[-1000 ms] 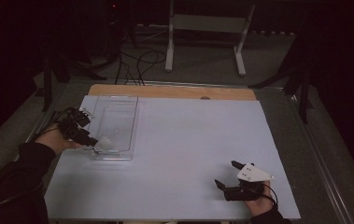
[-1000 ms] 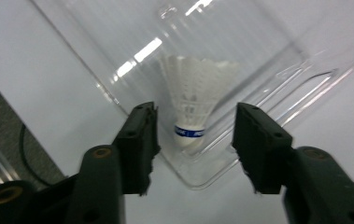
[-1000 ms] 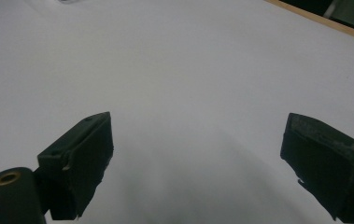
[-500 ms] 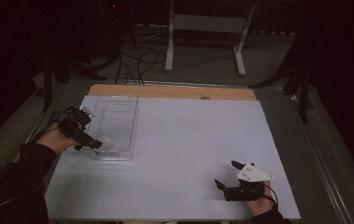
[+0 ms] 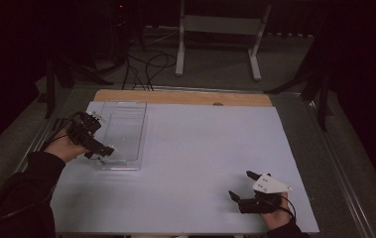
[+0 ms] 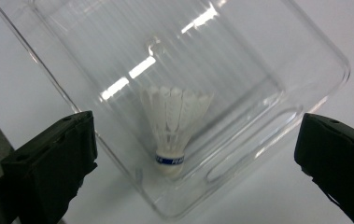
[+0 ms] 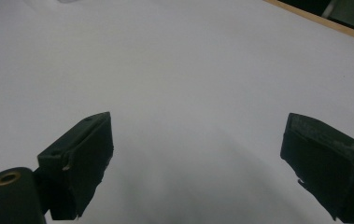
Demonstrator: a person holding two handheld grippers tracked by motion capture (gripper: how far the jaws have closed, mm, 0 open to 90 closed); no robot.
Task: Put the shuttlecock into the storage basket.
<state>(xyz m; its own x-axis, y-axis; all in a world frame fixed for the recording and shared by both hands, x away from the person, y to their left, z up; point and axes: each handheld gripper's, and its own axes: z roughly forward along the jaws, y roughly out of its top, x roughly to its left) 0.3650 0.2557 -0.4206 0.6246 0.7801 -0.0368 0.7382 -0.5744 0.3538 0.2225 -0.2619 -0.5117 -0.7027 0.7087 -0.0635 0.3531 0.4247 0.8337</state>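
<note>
**Clerk:** Item one, nearest the person's edge?

**Keeper:** Right claw (image 5: pixel 242 185), held in the right hand (image 5: pixel 275 215) at the near right of the worktop (image 5: pixel 200 148). Black body, pale three-cornered plate on top. Jaws spread wide, nothing between them; in the right gripper view they frame bare white surface. Well apart from all else.

**Clerk:** Item two?

**Keeper:** Left claw (image 5: pixel 101 149), in the left hand (image 5: pixel 64 147), dark sleeve (image 5: pixel 19 198) coming in from the bottom left. It sits at the near left corner of the clear container (image 5: pixel 123 131). Jaws open and empty — the left gripper view shows one on either side of that corner, and I cannot tell whether either touches the plastic.

**Clerk:** The container itself?

**Keeper:** One transparent rectangular tray, ribbed floor, rounded corners, lying on the left part of the worktop with its long side running away from the person.

**Clerk:** Contents?

**Keeper:** One shuttlecock (image 6: pixel 173 128) — white feathers, white cork base with a blue band. It lies inside the container near the corner closest to the left claw, base toward the claw, feathers fanning away. In the high view it is too faint to make out.

**Clerk:** Beyond that?

**Keeper:** A strip of bare wood (image 5: pixel 185 97) along the worktop's far edge. Past it, grey floor, a tangle of black cables (image 5: pixel 146 62), and a pale metal stand (image 5: pixel 220 34) in the dark.
</note>
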